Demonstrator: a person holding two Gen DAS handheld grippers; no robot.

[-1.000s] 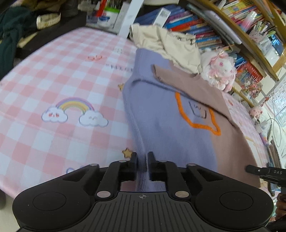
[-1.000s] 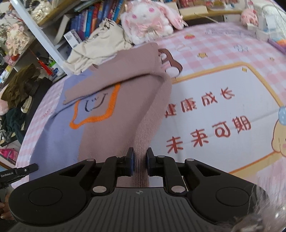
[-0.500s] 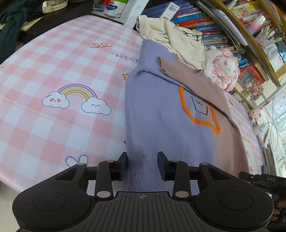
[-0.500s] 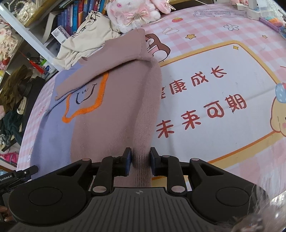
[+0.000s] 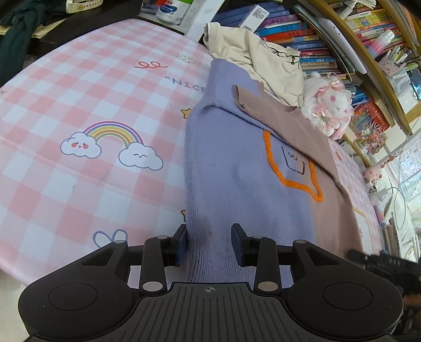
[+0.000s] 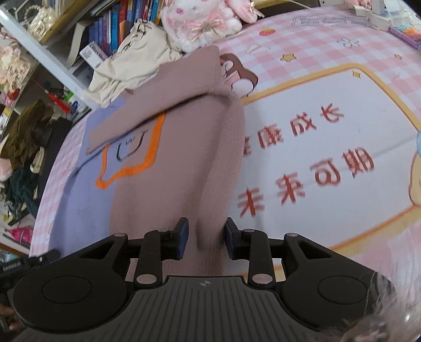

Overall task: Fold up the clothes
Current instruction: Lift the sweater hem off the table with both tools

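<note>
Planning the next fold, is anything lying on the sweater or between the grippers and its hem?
Nothing blocks either. Left gripper and right gripper straddle the sweater hem, fingers open. A cream garment overlaps its far end.

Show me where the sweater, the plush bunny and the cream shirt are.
sweater (image 5: 236,168): left wrist view, on its lilac half.
plush bunny (image 6: 200,23): right wrist view, on its white body by the pink bow.
cream shirt (image 5: 268,63): left wrist view, on the middle of the crumpled fabric.

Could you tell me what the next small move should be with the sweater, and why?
Probably draw both grippers back clear of the hem: the left gripper and right gripper stand open astride the sweater, which lies flat, sleeves folded in.
</note>
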